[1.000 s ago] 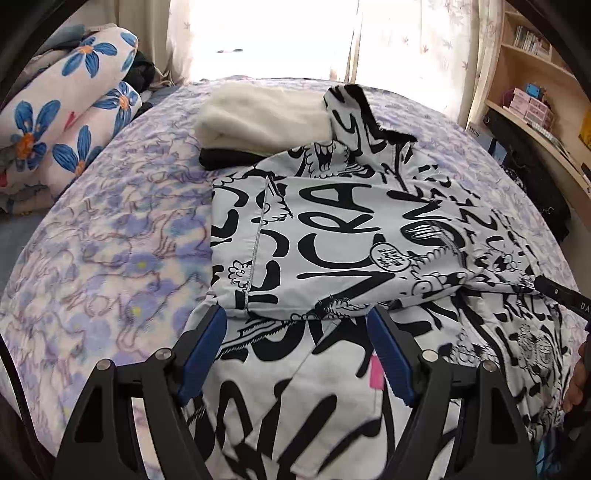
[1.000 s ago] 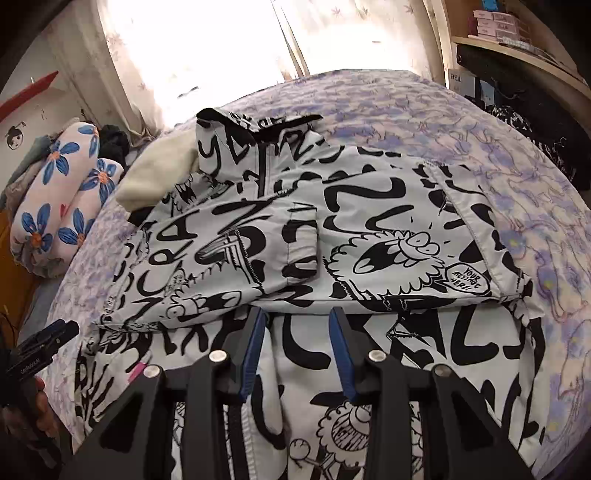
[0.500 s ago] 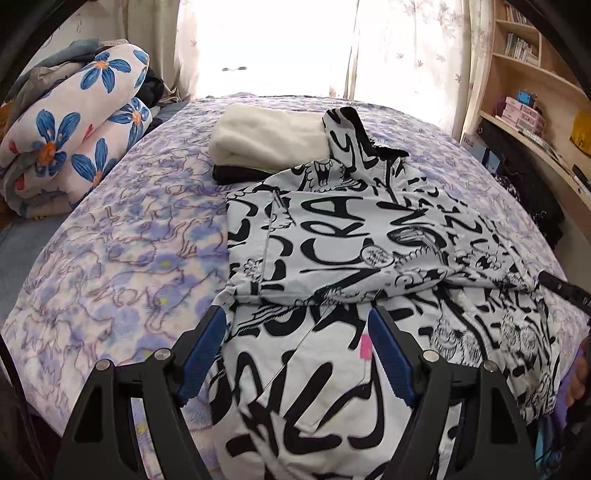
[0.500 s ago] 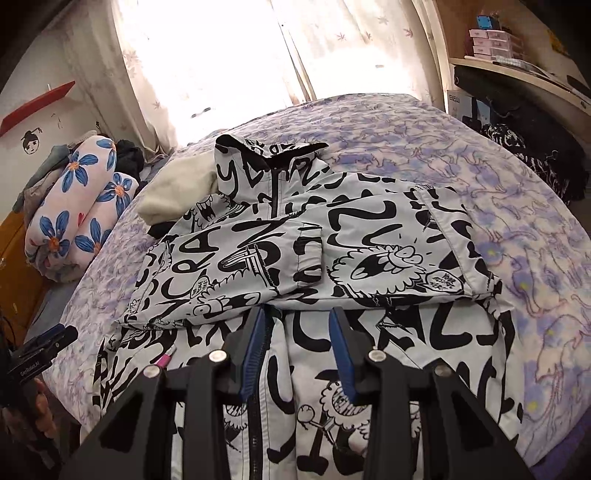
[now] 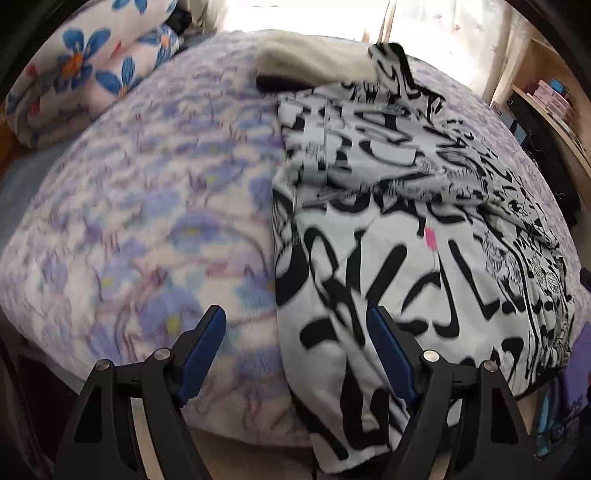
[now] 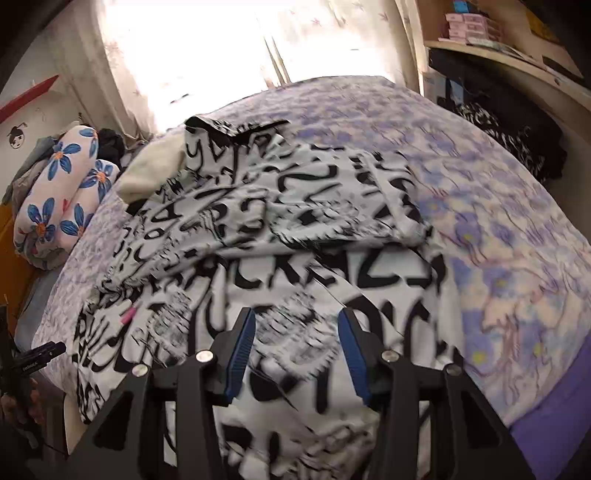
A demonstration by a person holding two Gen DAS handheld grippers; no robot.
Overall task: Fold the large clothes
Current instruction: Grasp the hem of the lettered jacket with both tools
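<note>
A white jacket (image 5: 406,184) with black graffiti print lies flat on the bed, sleeves folded across its chest, a pink tag (image 5: 429,236) on the front. My left gripper (image 5: 295,314) hovers open over the jacket's near left edge, one finger above the blanket, the other above the cloth. In the right wrist view the same jacket (image 6: 295,221) fills the middle. My right gripper (image 6: 295,314) hangs above its lower hem; its jaws are opening and no cloth is pinched between them. The left gripper (image 6: 37,354) shows at the far left edge, held in a hand.
The bed's purple floral blanket (image 5: 147,221) lies bare left of the jacket. A folded cream garment (image 5: 314,62) lies beyond the collar. Rolled floral bedding (image 5: 85,62) sits at the far left. Wooden shelves (image 6: 480,33) and dark clothes (image 6: 517,147) stand on the right.
Both grippers have drawn back toward the bed's near edge. The left one has also slid left to the jacket's side edge. The right jaws stand wider apart than before.
</note>
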